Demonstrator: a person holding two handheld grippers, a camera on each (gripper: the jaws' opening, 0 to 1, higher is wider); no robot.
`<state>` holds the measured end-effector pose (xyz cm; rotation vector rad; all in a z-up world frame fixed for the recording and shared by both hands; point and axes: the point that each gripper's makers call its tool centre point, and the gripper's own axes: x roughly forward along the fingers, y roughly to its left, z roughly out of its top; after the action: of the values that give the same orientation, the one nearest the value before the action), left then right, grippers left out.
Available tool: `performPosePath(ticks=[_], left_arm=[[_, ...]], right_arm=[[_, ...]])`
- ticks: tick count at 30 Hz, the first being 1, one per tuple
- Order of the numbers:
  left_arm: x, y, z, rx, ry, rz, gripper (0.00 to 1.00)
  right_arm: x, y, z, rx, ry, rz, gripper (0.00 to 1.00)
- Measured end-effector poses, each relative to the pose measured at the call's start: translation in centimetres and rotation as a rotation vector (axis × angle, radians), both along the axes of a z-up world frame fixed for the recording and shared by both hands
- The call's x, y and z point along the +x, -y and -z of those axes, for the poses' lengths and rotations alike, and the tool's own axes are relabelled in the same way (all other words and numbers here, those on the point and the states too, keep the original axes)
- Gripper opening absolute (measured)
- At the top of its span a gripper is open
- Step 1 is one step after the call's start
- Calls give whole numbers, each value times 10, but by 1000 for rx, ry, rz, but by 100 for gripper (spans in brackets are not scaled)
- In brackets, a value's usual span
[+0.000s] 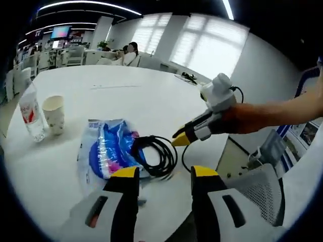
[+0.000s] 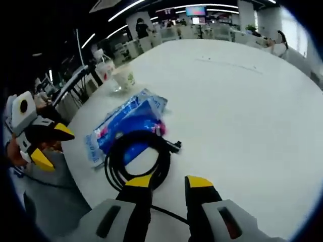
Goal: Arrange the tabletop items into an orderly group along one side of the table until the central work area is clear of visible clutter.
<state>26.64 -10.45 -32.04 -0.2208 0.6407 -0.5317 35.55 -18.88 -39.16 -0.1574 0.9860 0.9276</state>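
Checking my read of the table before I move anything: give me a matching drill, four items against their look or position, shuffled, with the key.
Items:
1. cable
2. packet
3. paper cup
4. bottle

Descriptions:
A. clear, red label
B. black, coiled, partly lying on the packet
C. blue and white, lying flat
D. pale, upright beside the bottle

Pairs: 1-B, 2-C, 3-D, 4-A

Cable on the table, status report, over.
Both claws, left and right, open, holding nothing. Black cable coiled, partly on blue packet. Bottle and paper cup stand beyond.
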Motion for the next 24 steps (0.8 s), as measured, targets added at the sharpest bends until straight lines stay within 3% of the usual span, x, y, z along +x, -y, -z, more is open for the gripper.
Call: performPosePath(ticks=[3,6,17,21,24], left_arm=[[8,1,5,3,-15,-6,39],[17,0,13,-1,-29,-16,39],[52,0,34,22,-64,-61,36],[55,-1,41,44,-93,-74,34],[60,-5,50,63,-110,-80,32]], right_arm=[[-8,4,5,8,-19,37,22],[-11,1,5,69,-55,117,22],[-21,-6,4,103,-89,172,21],[-22,-10,2,107,-95,174,21],[-12,-13,8,107,-105,175,20]])
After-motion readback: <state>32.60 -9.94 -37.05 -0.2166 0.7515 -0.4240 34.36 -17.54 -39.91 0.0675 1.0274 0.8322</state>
